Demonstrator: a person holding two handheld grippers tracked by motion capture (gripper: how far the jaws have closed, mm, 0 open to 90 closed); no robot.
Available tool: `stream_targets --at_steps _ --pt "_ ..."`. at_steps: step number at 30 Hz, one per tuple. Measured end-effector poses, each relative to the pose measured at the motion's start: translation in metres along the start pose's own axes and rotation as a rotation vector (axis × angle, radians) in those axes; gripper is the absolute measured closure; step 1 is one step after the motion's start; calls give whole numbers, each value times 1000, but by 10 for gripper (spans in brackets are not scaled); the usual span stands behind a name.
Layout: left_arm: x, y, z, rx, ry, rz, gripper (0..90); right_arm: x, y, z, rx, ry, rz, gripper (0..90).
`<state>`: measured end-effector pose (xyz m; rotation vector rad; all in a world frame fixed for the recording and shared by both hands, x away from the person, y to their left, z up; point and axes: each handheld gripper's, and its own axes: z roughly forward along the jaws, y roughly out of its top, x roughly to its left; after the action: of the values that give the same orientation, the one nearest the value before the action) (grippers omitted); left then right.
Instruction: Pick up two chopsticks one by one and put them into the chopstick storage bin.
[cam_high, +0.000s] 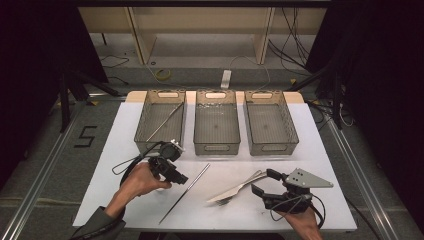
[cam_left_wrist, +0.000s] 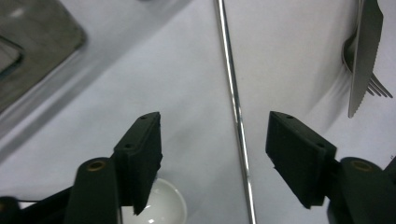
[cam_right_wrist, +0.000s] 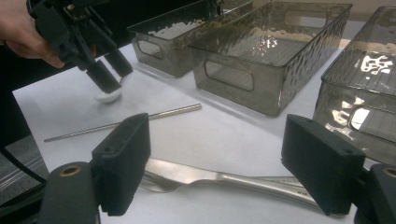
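A thin metal chopstick (cam_high: 185, 192) lies slantwise on the white table top (cam_high: 125, 135). My left gripper (cam_high: 177, 179) hovers just left of it, open. In the left gripper view the chopstick (cam_left_wrist: 236, 107) runs between the spread jaws of that gripper (cam_left_wrist: 215, 135), and a white spoon (cam_left_wrist: 163, 210) lies under the left jaw. A metal knife (cam_high: 235, 190) rests across a fork (cam_high: 225, 201) at the centre right. My right gripper (cam_high: 261, 181) stands open at their handle end. In the right gripper view the knife (cam_right_wrist: 224, 177) lies low between the open jaws of that gripper (cam_right_wrist: 219, 140).
Three clear grey bins stand in a row at the back: the left bin (cam_high: 161, 120) holds another metal chopstick (cam_high: 165, 121), while the middle bin (cam_high: 216, 122) and the right bin (cam_high: 270, 122) look bare. Cables and a dark floor surround the table.
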<state>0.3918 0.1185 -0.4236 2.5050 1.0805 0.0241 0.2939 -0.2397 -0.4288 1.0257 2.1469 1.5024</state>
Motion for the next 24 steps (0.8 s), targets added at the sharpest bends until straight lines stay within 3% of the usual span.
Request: stream_targets --at_steps 5,13,24 --pt "-7 -3 13 50 -13 19 449 0 0 0 4 0 -2 248" --pt "-12 -7 24 83 -21 27 536 0 0 1 7 1 -2 248" --pt "-16 -7 32 99 -31 45 623 0 0 2 13 1 -4 248"
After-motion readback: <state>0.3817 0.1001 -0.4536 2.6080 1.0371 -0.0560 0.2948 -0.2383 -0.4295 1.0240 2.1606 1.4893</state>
